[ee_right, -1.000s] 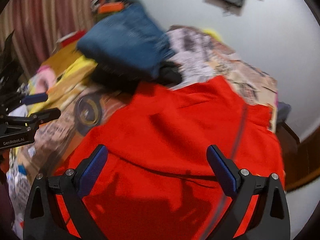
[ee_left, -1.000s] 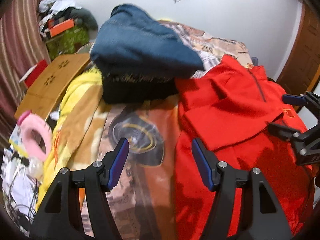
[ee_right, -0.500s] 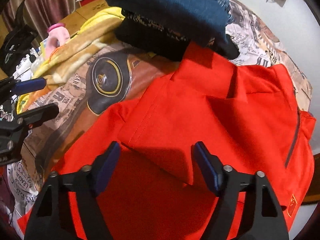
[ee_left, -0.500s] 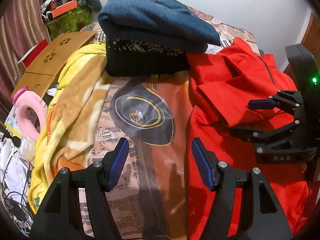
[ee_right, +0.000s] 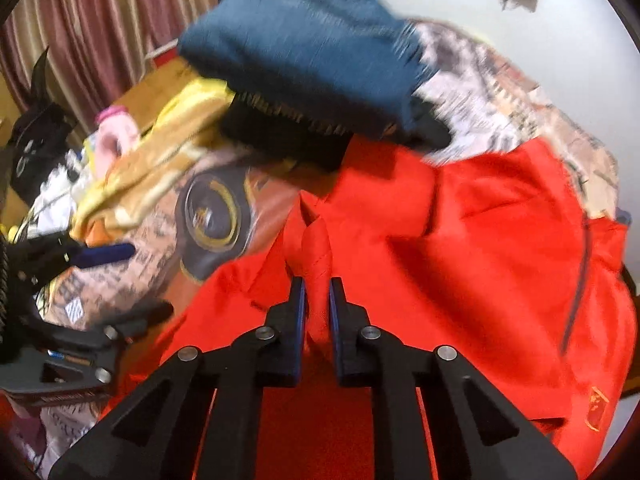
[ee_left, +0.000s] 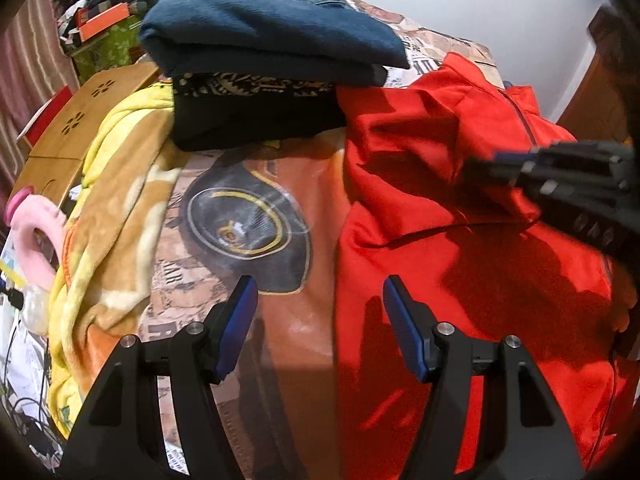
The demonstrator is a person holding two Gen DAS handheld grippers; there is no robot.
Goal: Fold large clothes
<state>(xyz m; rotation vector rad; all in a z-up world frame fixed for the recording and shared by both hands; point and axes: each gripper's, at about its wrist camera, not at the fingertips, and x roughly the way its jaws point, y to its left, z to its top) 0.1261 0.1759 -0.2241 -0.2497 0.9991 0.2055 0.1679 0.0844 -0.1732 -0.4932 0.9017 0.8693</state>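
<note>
Fold step: right gripper (ee_right: 317,294) pinches a jacket (ee_right: 472,264) ridge; left gripper (ee_left: 316,312) hangs spread beside the jacket. Next: carry the ridge across.

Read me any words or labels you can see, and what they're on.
"AR": sheet, a fragment of larger print.
Rest of the sheet's newsprint pattern: too blurred to read.
Label on left tongs: too blurred.
Badge on jacket: too small.
</note>
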